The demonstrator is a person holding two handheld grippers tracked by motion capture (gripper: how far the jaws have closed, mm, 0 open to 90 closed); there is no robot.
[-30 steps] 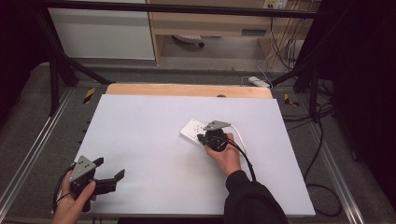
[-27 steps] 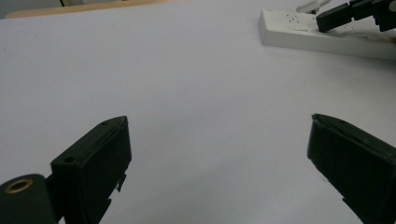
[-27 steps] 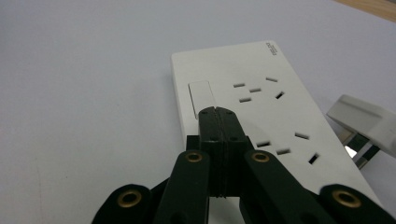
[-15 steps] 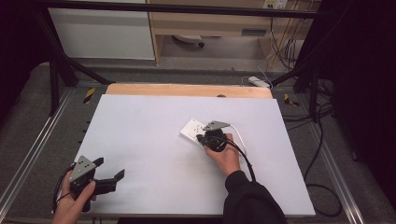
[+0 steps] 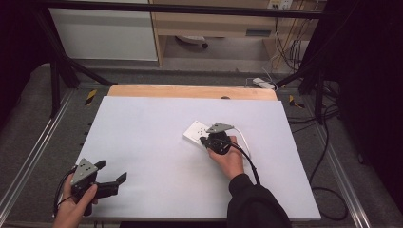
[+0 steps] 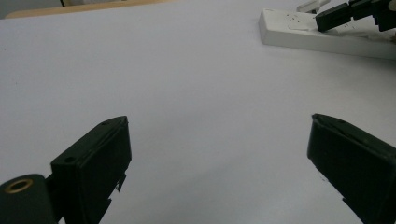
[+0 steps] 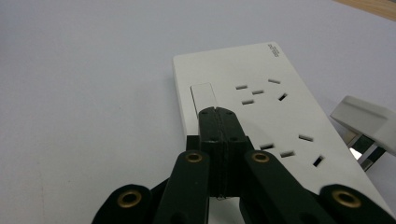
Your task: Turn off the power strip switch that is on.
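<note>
Two hand-held grippers work over one white bench point(image 5: 157, 142). Nearest, at the left front corner, the left hand-held gripper point(image 5: 113, 180) is held low in the person's left hand point(image 5: 76, 209), its jaws spread wide with nothing but bare bench between them, pointing right. Farther in, right of centre, the right hand-held gripper point(image 5: 205, 140) is gripped by a hand in a black sleeve point(image 5: 254, 204); its jaws are pressed together, tips resting on the one white rectangular plastic power strip point(image 7: 261, 107), at the raised white rocker switch point(image 7: 203, 98). One white plug point(image 7: 364, 123) lies just right of the strip. Beyond, a wooden board edge point(image 5: 190, 91) borders the far side of the bench.
</note>
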